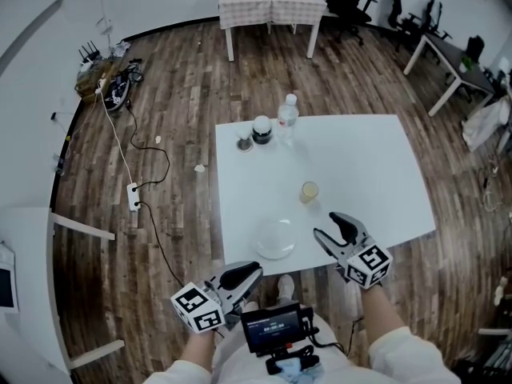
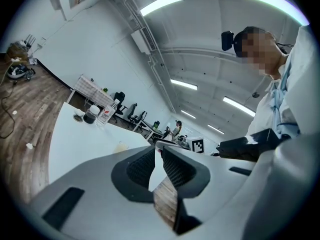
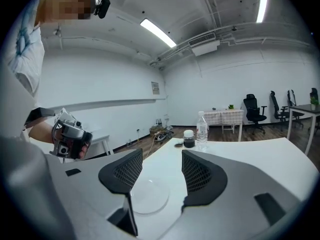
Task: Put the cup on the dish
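Observation:
A small yellowish cup (image 1: 309,191) stands upright near the middle of the white table (image 1: 376,158). A clear glass dish (image 1: 275,239) lies by the table's front edge, left of and nearer than the cup, with nothing on it. My right gripper (image 1: 325,224) hovers over the front edge just right of the dish, open and empty. In the right gripper view the dish (image 3: 147,196) shows between and below the right gripper's (image 3: 161,156) jaws. My left gripper (image 1: 254,270) is shut, off the table's front edge below the dish. The cup (image 2: 121,145) appears faintly in the left gripper view.
A water bottle (image 1: 287,118), a dark jar with a white lid (image 1: 262,129) and a small round lid (image 1: 244,143) stand at the table's far left corner. A cable and power strip (image 1: 134,195) lie on the wooden floor to the left. Another table (image 1: 270,6) stands far behind.

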### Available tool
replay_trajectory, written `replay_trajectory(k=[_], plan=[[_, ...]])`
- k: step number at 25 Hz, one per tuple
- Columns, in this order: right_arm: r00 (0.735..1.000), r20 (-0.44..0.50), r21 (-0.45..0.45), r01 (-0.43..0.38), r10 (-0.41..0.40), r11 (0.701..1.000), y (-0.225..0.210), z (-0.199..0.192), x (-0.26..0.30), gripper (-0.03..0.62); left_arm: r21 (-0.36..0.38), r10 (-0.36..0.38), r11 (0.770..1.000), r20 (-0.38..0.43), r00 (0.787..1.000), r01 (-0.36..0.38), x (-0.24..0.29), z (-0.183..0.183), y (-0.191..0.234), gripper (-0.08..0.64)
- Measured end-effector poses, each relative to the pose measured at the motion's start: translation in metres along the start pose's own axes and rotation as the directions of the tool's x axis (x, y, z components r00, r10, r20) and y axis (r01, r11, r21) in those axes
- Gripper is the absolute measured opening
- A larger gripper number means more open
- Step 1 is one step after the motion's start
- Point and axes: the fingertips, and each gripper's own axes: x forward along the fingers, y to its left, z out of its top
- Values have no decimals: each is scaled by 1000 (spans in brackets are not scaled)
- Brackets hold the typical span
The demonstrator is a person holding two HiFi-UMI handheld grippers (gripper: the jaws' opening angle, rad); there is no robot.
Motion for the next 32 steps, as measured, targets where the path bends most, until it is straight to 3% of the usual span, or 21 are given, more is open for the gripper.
replay_trajectory(k=[11,20,32], plan=[[992,-46,4,117,-116,993,-54,-28,30,265,-12,16,1000,-38,999,-17,-3,-16,-3,40],[977,-147,0,159,-157,987,-84,-53,63,282,-37,62,997,-60,996,-64,-13,-23,8,40],[963,-209,-10,173,-172,985,-103,-70,88,293,-26,49,998,-105,993,-52,9,-19,16,40]])
